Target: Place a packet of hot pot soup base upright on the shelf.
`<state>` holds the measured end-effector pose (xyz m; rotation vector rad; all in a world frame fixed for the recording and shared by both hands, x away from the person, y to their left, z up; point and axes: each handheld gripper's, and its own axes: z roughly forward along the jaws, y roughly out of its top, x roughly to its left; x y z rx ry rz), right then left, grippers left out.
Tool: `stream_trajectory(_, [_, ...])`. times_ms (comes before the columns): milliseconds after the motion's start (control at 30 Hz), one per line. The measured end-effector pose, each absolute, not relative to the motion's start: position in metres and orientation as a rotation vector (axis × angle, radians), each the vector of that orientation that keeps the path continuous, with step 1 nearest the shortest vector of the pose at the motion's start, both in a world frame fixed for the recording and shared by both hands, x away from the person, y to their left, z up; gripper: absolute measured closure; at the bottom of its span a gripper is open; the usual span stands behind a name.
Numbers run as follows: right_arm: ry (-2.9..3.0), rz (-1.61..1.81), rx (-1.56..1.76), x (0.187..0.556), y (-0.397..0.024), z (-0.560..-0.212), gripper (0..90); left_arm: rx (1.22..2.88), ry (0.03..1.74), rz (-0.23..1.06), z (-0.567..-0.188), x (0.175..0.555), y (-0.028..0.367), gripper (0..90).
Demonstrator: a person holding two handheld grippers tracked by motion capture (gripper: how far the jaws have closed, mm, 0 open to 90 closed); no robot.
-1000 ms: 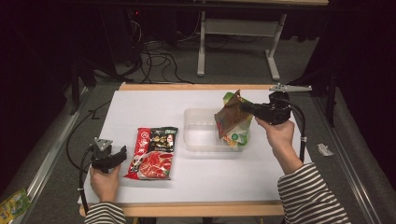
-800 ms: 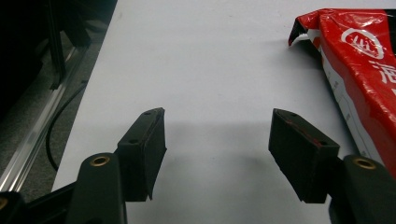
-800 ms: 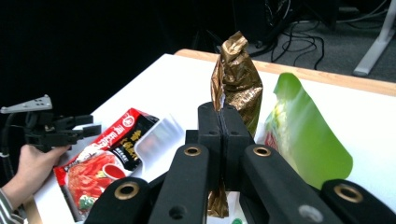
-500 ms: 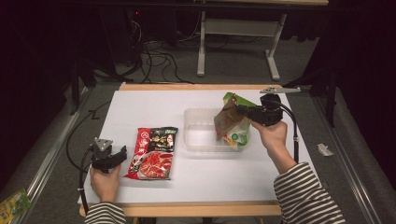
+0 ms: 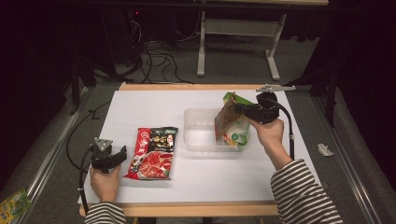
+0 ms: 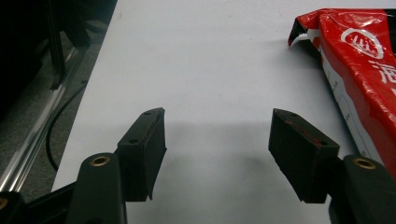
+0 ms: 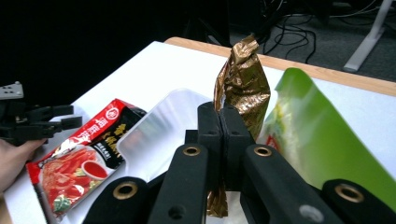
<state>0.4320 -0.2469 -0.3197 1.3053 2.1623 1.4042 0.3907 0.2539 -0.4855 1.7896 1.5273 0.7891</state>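
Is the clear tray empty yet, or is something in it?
Not empty: a green packet leans inside the clear tray at its right end.

— What hangs over the clear plastic tray (image 5: 194, 140)?
— A gold foil packet (image 7: 243, 88), crumpled, held upright – its lower end dipping into the tray's right side, against a green pouch (image 5: 237, 135) that leans there.
— And the tray?
— Mid-table, on the white surface.

The gold pouch (image 7: 243, 88) is crinkled, shiny foil, and the red packet (image 5: 154, 153) is glossy plastic film. The tray (image 5: 201, 133) is clear smooth plastic on a matt white surface (image 5: 140, 107) with a wooden edge.
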Motion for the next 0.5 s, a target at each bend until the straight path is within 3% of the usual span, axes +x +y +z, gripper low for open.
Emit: stream_trajectory(500, [2.145,1.352,1.302,0.4397,-0.2471,-0.3217,90.0,1.794,1.526,0.794,-0.4856,0.3908,0.2531,36.9])
